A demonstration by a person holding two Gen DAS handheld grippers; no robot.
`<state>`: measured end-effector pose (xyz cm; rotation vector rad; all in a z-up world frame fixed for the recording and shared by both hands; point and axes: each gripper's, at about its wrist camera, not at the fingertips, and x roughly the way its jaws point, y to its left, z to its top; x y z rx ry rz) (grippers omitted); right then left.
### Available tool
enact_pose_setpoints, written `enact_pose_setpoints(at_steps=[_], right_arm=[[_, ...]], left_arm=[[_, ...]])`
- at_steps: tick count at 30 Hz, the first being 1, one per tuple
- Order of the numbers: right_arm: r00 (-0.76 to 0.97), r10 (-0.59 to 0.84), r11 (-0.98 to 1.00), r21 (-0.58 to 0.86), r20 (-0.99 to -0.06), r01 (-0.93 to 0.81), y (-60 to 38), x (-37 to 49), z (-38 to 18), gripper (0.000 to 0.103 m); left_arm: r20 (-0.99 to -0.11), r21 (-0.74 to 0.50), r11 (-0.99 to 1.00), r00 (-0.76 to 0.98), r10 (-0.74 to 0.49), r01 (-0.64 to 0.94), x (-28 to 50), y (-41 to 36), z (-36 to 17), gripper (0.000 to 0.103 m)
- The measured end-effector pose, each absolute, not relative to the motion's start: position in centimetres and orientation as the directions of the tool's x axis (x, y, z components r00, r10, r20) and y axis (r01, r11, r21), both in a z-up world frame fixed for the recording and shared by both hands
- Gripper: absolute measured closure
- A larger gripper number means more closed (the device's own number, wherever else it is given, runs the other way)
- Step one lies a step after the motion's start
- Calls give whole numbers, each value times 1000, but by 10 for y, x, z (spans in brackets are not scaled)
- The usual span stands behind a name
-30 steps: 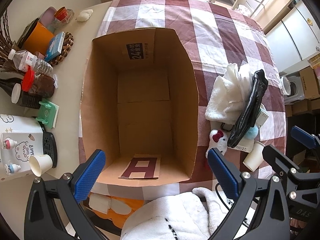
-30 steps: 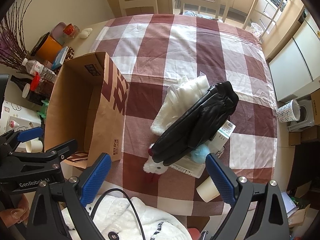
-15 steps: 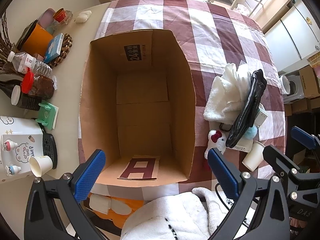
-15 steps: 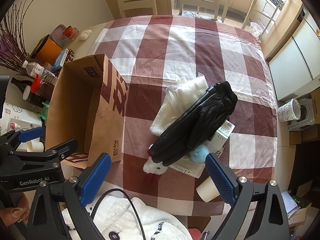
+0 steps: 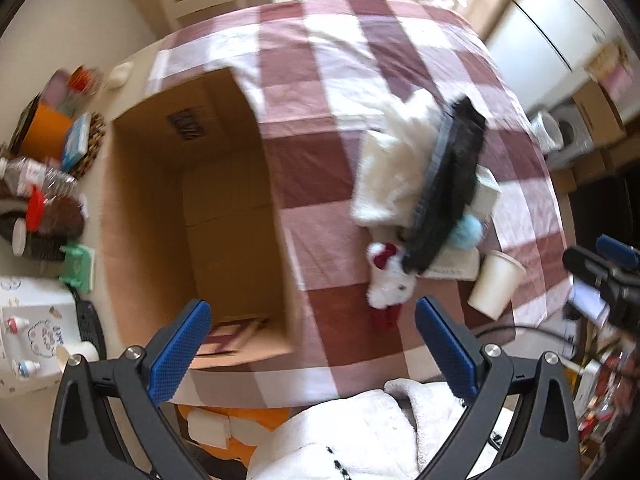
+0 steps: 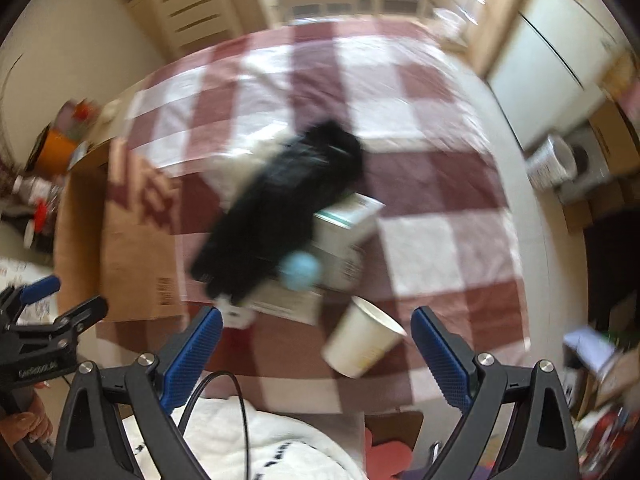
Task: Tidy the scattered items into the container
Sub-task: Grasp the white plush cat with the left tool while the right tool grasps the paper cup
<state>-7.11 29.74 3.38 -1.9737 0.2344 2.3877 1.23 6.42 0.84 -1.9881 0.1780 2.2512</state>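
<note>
An open, empty cardboard box [image 5: 224,216] stands on the checked tablecloth [image 5: 320,80]; it also shows in the right wrist view [image 6: 136,240]. To its right lies a pile: black gloves [image 5: 452,196] [image 6: 280,204] on white cloth [image 5: 392,168], a white plush with a red bow [image 5: 388,280], a blue pompom [image 6: 300,270], a white carton [image 6: 344,236] and a paper cup on its side [image 5: 496,284] [image 6: 360,340]. My left gripper [image 5: 312,344] is open, near the box's front right corner. My right gripper [image 6: 316,352] is open, above the cup.
Bottles, jars, an orange container [image 5: 40,136] and a white patterned box [image 5: 32,332] crowd the table left of the cardboard box. Another paper cup [image 5: 76,354] stands there. The table's front edge is just below both grippers. Both views are motion-blurred.
Both grippers have swung right and closer to the table. The left one now faces the gap between box and pile; the right one is now over the cup. Both stayed open.
</note>
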Motion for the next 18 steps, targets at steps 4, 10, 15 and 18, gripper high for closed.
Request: enact_pose_setpoints(at_steps=[4, 10, 15, 18], right_arm=[[-167, -91, -974, 122, -982, -188, 341, -50, 1, 5], [-130, -174, -965, 195, -976, -178, 363, -33, -49, 5], [-153, -147, -989, 151, -977, -11, 352, -39, -69, 5], [-173, -119, -985, 95, -978, 144, 343, -48, -74, 5]], left_arm=[[-992, -19, -969, -119, 50, -248, 30, 102, -10, 0], [-983, -153, -947, -52, 174, -282, 45, 138, -43, 0], [-991, -116, -963, -44, 130, -242, 45, 141, -88, 0], [-988, -121, -964, -62, 140, -239, 47, 138, -104, 0]])
